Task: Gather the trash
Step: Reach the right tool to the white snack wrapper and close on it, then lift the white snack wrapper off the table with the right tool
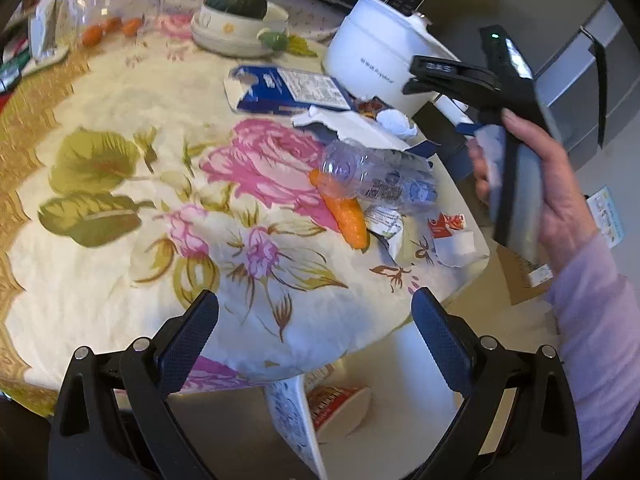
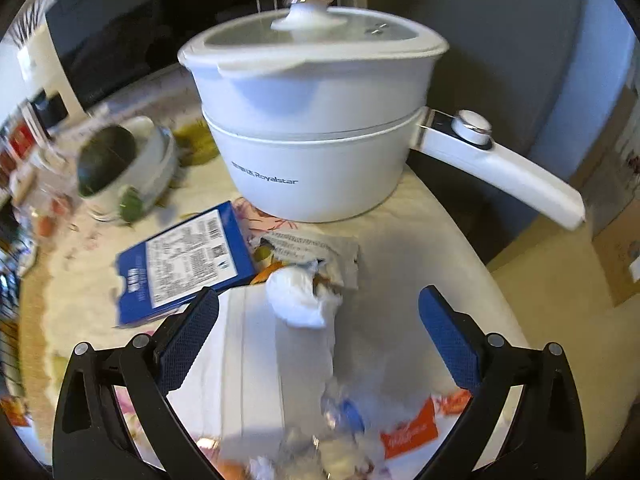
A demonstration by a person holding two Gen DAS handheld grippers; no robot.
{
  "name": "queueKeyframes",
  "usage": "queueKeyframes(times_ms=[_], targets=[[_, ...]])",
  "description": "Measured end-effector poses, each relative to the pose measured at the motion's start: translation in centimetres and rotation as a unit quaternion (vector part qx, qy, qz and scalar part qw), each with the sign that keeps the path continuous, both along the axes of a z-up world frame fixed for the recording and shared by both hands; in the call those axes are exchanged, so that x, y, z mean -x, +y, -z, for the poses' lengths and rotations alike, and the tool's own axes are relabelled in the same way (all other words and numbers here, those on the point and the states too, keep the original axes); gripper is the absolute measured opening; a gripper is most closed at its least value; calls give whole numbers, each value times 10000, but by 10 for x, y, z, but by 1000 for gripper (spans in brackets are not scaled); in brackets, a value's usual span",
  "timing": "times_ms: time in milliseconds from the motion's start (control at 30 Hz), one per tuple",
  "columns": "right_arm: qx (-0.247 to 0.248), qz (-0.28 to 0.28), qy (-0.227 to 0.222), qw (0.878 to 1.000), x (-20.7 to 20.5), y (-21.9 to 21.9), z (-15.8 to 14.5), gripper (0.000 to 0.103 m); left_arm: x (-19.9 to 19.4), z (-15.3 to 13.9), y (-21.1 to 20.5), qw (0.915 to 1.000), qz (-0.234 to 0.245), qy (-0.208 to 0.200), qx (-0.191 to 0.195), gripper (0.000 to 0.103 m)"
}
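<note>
Trash lies on the floral tablecloth (image 1: 120, 92): a torn blue carton (image 1: 288, 90) (image 2: 184, 260), a crushed clear bottle (image 1: 376, 176), a carrot piece (image 1: 348, 216), a crumpled white tissue (image 1: 396, 122) (image 2: 298, 298), a silver wrapper (image 2: 316, 248), and red-and-white scraps (image 1: 450, 232) (image 2: 408, 432). My left gripper (image 1: 316, 316) is open and empty over the table's near edge. My right gripper (image 2: 320, 320) is open and empty, with the tissue between and just beyond its fingertips. It also shows in the left wrist view (image 1: 460, 80), held in a hand.
A white Royalstar pot (image 2: 312, 132) (image 1: 372, 64) stands behind the trash, its handle (image 2: 500, 168) pointing right. A bowl holding a green squash (image 1: 240, 20) (image 2: 120, 164) sits at the back. A red cup (image 1: 344, 408) and a patterned sheet (image 1: 292, 420) lie below the table edge.
</note>
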State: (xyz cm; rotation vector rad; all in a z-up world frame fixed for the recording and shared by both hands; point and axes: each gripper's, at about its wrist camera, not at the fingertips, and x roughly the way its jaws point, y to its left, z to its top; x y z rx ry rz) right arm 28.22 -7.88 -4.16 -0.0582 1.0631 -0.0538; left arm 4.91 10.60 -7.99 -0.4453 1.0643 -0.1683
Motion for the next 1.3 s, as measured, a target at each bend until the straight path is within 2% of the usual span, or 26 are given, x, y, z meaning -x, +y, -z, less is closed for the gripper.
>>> queueKeyframes(times_ms=[133, 233, 333, 400, 433, 500, 567, 600, 733, 1167, 1300], targets=[[428, -127, 46, 9990, -15, 11, 21, 95, -2, 6, 0, 9999, 13, 104, 42, 94], [463, -133, 142, 9987, -24, 13, 35, 85, -4, 11, 3, 9996, -10, 217, 191, 94], [495, -164, 341, 9981, -32, 14, 47, 68, -5, 14, 5, 9991, -37, 300, 311, 94], [389, -152, 365, 9985, -33, 11, 51, 45, -5, 14, 7, 9989, -87, 301, 361, 94], [301, -126, 333, 9989, -33, 9, 51, 42, -5, 14, 7, 9988, -90, 296, 370, 94], [89, -97, 203, 9997, -31, 7, 47, 28, -5, 13, 7, 9989, -80, 272, 373, 94], [-159, -74, 151, 9997, -28, 3, 42, 24, -5, 12, 6, 9990, -59, 259, 372, 94], [-286, -77, 118, 9995, -26, 1, 38, 15, -4, 12, 5, 9990, -48, 250, 368, 94], [-426, -124, -23, 9990, -14, -3, 26, 11, -3, 11, 6, 9991, -50, 204, 372, 94], [-807, -242, -750, 9936, 27, -13, -39, 10, -4, 3, 2, 9995, -131, -40, 282, 94], [-1034, -305, -931, 9898, 42, -6, -49, 10, -4, -2, 2, 9992, -175, -165, 329, 94]])
